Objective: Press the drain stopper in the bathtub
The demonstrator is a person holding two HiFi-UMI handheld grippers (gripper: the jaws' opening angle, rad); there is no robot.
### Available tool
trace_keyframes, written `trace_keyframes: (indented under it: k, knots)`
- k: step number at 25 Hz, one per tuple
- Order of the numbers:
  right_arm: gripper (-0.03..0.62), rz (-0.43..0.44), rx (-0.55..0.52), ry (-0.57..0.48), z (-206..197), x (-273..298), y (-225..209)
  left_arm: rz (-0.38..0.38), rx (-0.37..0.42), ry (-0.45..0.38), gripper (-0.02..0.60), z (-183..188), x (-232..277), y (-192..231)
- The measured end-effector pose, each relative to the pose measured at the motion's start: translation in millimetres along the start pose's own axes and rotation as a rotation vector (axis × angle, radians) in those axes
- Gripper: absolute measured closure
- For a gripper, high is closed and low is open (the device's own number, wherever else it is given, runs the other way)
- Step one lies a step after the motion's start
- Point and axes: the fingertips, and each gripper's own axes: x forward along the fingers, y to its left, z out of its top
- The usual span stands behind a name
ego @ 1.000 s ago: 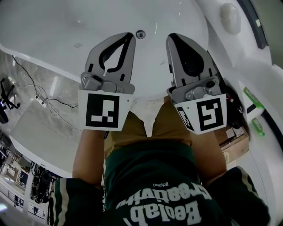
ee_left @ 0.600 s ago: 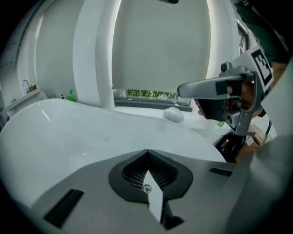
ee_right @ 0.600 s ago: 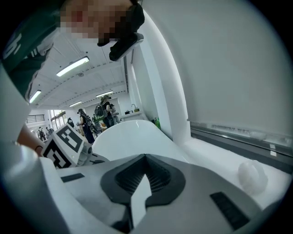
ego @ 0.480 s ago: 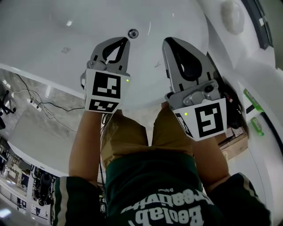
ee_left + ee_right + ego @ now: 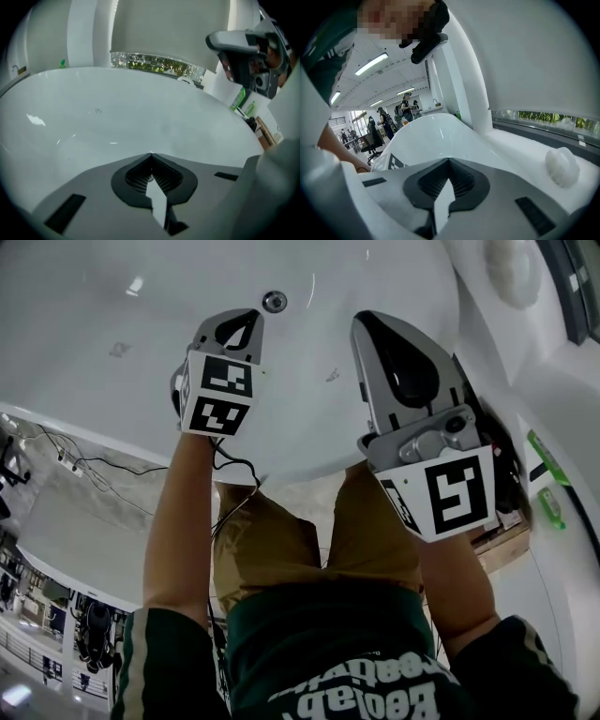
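The small round metal drain stopper [image 5: 274, 302] sits on the floor of the white bathtub [image 5: 112, 296] in the head view. My left gripper [image 5: 253, 317] reaches down into the tub, shut and empty, its tips just short of the stopper. In the left gripper view its jaws [image 5: 151, 155] meet over bare white tub floor, and the stopper does not show there. My right gripper [image 5: 361, 324] hovers to the right over the tub, also shut and empty. Its own view has the closed jaws [image 5: 449, 160] aimed along the tub rim [image 5: 440, 126].
A white rounded knob [image 5: 506, 261] sits on the tub's ledge at upper right. Green bottles [image 5: 547, 504] and a cardboard box [image 5: 497, 542] are at the right, outside the tub. Cables [image 5: 84, 465] lie on the floor at left. People stand far off [image 5: 379, 124].
My left gripper has pushed forward and down into the tub, closing on the drain stopper. The right gripper has stayed about where it was.
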Motion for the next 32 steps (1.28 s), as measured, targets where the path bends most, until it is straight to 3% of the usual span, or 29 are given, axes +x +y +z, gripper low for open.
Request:
trace_keyframes:
  k: [14, 19, 26, 32]
  knots:
    - [0.582, 0.017, 0.050, 0.063, -49, 27, -17, -0.012, 0.022, 0.150, 0.577, -58, 96, -1]
    - [0.582, 0.017, 0.056, 0.089, -66, 33, -30, -0.003, -0.015, 0.216, 0.577, -86, 125, 1]
    - [0.582, 0.043, 0.073, 0.127, -96, 43, -36, -0.027, -0.054, 0.240, 0.577, -96, 160, -4]
    - [0.582, 0.077, 0.096, 0.133, -112, 55, -37, -0.046, -0.027, 0.275, 0.577, -108, 191, -3]
